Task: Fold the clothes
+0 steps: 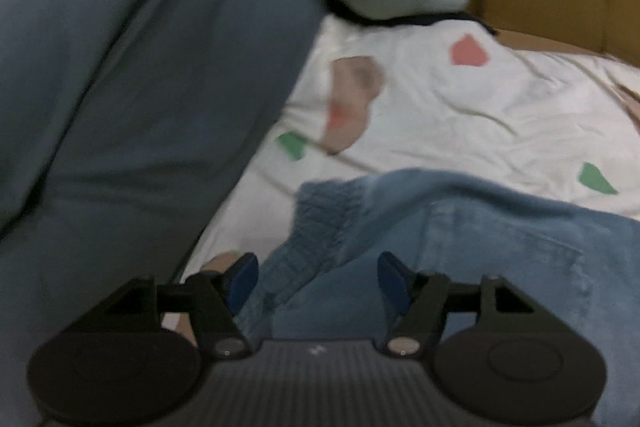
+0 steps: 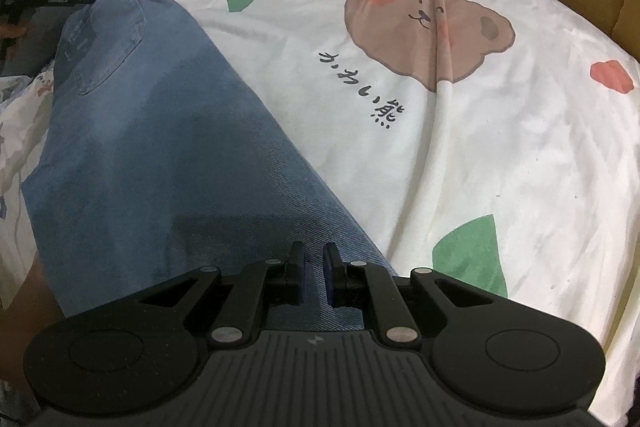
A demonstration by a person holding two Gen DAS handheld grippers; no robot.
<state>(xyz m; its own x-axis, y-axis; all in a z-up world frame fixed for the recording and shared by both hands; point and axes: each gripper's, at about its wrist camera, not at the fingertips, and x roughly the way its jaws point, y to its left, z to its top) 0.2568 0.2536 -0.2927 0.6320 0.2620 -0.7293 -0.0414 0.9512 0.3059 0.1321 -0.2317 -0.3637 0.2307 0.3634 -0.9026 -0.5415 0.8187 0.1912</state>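
While the jeans [image 2: 160, 147] are laid lengthwise on the bear-print sheet [image 2: 480, 167], waist end farthest from the right gripper [image 2: 313, 269], whose jaws are nearly pressed together, the left gripper [image 1: 318, 277] is held spread above denim

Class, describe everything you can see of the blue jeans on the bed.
The jeans are light blue, faded denim with a stitched back pocket and an elastic, gathered waistband. They lie fairly flat in a long strip on the cream bear-print sheet. The right tool, nearly closed, is low over one end; whether it pinches the cloth is unclear. The left tool is open above the waistband.
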